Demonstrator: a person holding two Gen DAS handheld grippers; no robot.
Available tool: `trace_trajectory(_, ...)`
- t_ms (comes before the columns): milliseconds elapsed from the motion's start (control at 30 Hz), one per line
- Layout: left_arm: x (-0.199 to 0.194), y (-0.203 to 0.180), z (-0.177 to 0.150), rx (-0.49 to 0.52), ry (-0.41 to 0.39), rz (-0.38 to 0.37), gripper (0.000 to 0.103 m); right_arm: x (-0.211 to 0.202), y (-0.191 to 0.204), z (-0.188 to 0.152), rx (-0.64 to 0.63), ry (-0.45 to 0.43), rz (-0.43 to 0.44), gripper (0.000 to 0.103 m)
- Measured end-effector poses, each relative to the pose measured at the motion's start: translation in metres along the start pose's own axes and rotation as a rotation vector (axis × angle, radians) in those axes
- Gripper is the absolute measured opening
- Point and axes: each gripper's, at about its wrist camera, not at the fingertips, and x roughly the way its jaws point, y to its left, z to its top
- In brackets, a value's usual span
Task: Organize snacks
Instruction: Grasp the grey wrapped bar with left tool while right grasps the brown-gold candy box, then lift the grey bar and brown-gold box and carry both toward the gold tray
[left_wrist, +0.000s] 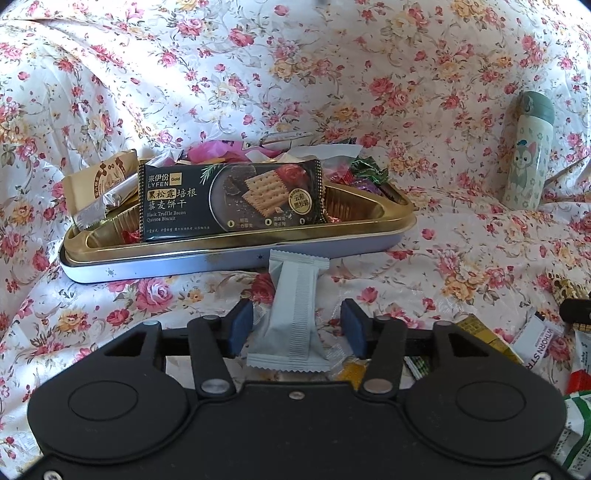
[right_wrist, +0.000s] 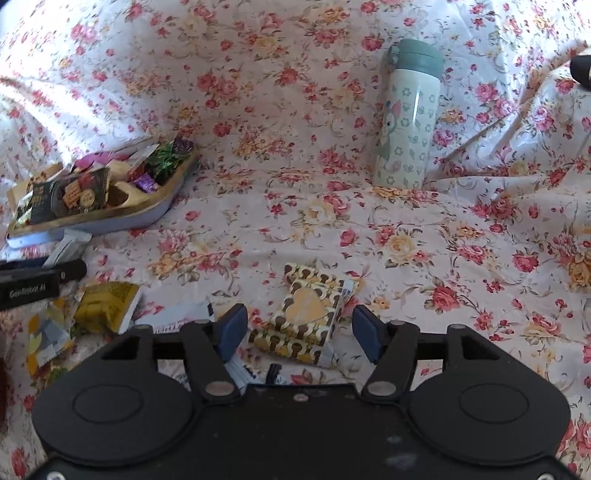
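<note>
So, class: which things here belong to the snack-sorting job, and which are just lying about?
Job:
- snack tin
- grey packet between the open left gripper
- gold packet between the open right gripper
- biscuit pack

Lying about:
- flask
- floral cloth

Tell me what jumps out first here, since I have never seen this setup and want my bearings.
The busy floral cloth covers everything. On it, far left in the right wrist view, sits a gold-lined tin heaped with sweets, a black biscuit pack propped across its front. A pale wrapped snack lies between the open left gripper fingers, a gold patterned packet between the right gripper fingers, and a bottle stands behind.
</note>
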Motion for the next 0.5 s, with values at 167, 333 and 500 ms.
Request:
trace_trajectory(167,0.000,0.001,0.001,-0.003,0.004,0.000,0.062,0.008,0.000,0.003,0.037,0.025,-0.003,0.066)
trace_trajectory(333,0.001,0.002,0.003,-0.023,0.009,0.002,0.061,0.012,0.003,0.000,0.006,0.022,-0.040,0.039)
trace_trajectory(500,0.000,0.007,0.005,-0.056,0.005,-0.022,0.034,0.006,-0.006,0.005,0.049,0.015,0.006,0.034)
